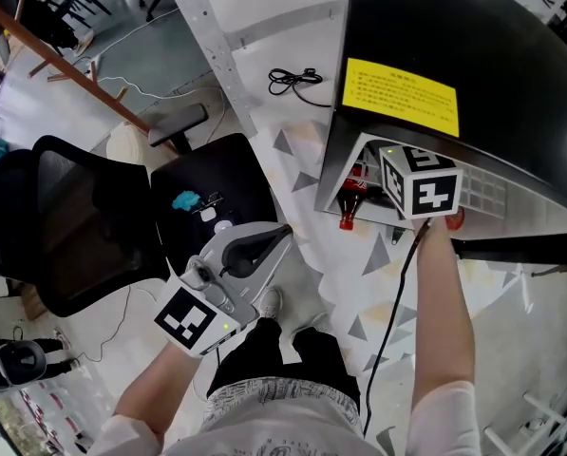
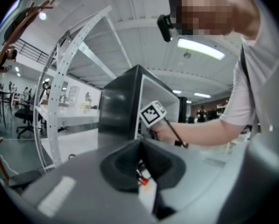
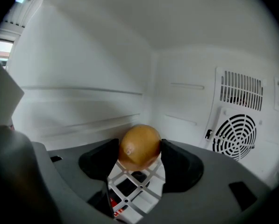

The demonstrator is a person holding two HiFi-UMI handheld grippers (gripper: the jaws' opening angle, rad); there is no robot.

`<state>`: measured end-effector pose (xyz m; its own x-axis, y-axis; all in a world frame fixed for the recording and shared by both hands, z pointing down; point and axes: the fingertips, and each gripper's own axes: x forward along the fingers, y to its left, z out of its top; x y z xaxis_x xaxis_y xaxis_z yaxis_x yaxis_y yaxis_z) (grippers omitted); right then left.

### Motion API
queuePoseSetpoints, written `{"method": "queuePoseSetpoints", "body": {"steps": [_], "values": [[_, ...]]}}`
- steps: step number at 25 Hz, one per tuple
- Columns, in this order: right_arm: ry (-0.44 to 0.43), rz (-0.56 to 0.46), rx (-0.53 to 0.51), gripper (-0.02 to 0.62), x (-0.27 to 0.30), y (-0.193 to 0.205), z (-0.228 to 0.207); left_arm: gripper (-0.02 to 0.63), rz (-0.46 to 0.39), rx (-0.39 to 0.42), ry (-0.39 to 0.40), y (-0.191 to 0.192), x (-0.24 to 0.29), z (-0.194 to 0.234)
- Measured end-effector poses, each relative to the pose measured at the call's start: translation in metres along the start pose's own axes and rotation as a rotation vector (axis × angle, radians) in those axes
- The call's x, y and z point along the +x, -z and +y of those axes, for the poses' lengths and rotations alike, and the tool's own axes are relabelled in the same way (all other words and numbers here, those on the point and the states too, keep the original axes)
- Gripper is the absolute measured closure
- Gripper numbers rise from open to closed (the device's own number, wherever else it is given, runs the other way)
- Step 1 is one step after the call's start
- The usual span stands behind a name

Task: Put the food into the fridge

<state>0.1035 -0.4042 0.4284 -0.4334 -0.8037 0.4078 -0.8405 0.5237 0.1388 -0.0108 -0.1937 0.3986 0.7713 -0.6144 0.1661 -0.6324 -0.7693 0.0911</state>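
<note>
Golden-brown and smooth-skinned, the rounded fruit [image 3: 139, 146] is clamped between the black padded jaws of the right gripper [image 3: 139, 158]. It is inside the fridge [image 3: 83, 69], a black-shelled cabinet with a white lining. Directly beneath the jaws shows a white wire grid shelf [image 3: 130, 186], and ahead and to that gripper's right a round fan grille [image 3: 232, 136] sits in the back wall. The left gripper [image 1: 281, 232] hangs outside the fridge, its jaws pressed together on nothing.

The step in hand looks like setting the fruit down. It would go best if the right gripper lowers until the fruit bears on the shelf and then parts its jaws slowly, since so round a thing may roll. After that it should draw straight back, well short of the rear wall.

A small pale dimple on the fruit faces back toward the gripper, a little to its left. The stem axis therefore probably runs along the gripper's reach, into the fridge. The outline is nearly round, so a long axis cannot be told firmly.
</note>
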Motion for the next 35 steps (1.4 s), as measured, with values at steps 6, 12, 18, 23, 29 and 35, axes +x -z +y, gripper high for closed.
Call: {"method": "queuePoseSetpoints", "body": {"steps": [6, 12, 18, 23, 29, 35], "values": [[0.013, 0.035, -0.048, 0.318, 0.002, 0.001, 0.000, 0.600, -0.001, -0.001, 0.001, 0.001, 0.000, -0.002], [0.009, 0.043, -0.065, 0.318, 0.001, 0.003, 0.004, 0.600, -0.004, -0.003, 0.001, -0.001, -0.002, -0.004], [0.007, 0.029, -0.045, 0.318, -0.003, 0.002, 0.004, 0.600, -0.006, -0.009, -0.002, -0.003, -0.005, -0.006], [-0.005, 0.015, -0.029, 0.318, -0.006, 0.000, 0.006, 0.600, 0.004, 0.014, 0.007, -0.002, -0.008, -0.007], [0.013, -0.010, -0.039, 0.318, -0.018, -0.009, 0.004, 0.600, -0.002, 0.023, 0.014, -0.008, -0.010, -0.011], [0.027, -0.037, -0.026, 0.318, -0.041, -0.013, 0.009, 0.600, -0.023, 0.020, 0.023, -0.021, -0.011, -0.017]]}}
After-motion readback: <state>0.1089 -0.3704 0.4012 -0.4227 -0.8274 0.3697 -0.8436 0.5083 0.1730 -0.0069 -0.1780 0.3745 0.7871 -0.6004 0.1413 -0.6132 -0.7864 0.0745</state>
